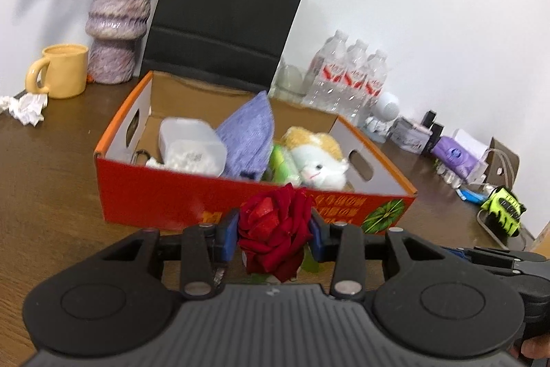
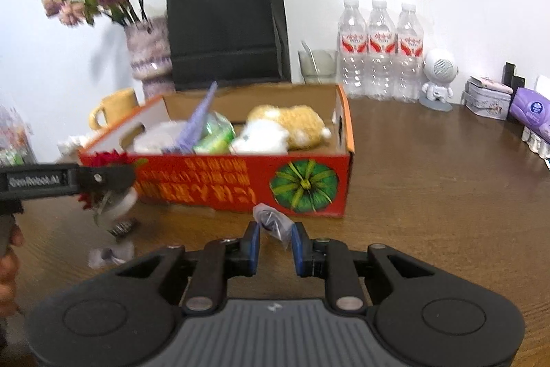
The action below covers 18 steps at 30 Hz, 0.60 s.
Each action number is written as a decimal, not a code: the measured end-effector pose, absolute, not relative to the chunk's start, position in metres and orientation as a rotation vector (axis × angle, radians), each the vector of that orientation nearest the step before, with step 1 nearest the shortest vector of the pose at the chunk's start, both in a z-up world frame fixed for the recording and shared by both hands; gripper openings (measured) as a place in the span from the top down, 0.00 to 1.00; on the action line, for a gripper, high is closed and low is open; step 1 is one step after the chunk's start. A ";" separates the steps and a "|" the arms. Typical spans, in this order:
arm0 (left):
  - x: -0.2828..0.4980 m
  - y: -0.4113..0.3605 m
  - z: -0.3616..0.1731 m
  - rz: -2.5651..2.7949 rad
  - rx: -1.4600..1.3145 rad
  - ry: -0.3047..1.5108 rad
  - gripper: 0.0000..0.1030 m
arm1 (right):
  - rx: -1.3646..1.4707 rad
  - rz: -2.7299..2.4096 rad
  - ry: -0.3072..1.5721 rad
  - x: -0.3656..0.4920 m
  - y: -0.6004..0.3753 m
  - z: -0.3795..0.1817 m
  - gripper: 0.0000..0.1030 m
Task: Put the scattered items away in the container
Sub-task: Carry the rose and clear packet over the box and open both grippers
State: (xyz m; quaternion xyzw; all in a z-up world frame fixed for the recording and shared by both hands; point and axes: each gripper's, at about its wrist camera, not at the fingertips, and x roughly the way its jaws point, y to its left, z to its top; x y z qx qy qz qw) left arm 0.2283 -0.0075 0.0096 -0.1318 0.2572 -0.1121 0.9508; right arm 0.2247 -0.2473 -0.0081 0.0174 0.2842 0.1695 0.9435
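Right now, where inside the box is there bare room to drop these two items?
Little room. The box is crowded: plastic tub left, purple cloth and green packet in the middle, plush toy right. Bare cardboard shows only along the back wall and at the far-right corner beyond the plush.

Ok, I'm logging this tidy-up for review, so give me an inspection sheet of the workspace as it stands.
Surface: brown wooden table, bare in front of the box.
Job's things: red cardboard box holds a plush toy, purple cloth, white plastic container and a green packet. A small clear packet lies loose on the table.
Clutter: yellow mug, crumpled tissue, vase of flowers, black paper bag, three water bottles, tins and a tissue pack at the right.
Grippers: left tool shut on a red rose; right tool shut on a small plastic bag.
Cables: nothing seen.
Surroundings: plain white wall.
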 end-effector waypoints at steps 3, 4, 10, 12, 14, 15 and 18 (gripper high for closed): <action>0.231 -0.007 0.023 -0.236 -0.257 0.503 0.61 | 0.049 0.365 0.548 0.228 -0.248 0.008 0.82; 0.234 -0.006 0.027 -0.234 -0.252 0.497 0.61 | 0.049 0.369 0.540 0.231 -0.248 0.014 0.82; 0.260 0.000 0.044 -0.199 -0.244 0.467 0.61 | 0.012 0.353 0.493 0.264 -0.234 0.044 0.82; 0.273 0.002 0.043 -0.176 -0.246 0.462 0.61 | 0.008 0.336 0.494 0.281 -0.227 0.045 0.82; 0.284 0.004 0.039 -0.152 -0.266 0.463 0.61 | 0.010 0.309 0.495 0.294 -0.222 0.042 0.82; 0.290 0.004 0.036 -0.150 -0.269 0.473 0.61 | 0.015 0.302 0.501 0.301 -0.219 0.039 0.82; 0.305 0.004 0.030 -0.145 -0.259 0.493 0.61 | -0.003 0.294 0.518 0.318 -0.211 0.032 0.82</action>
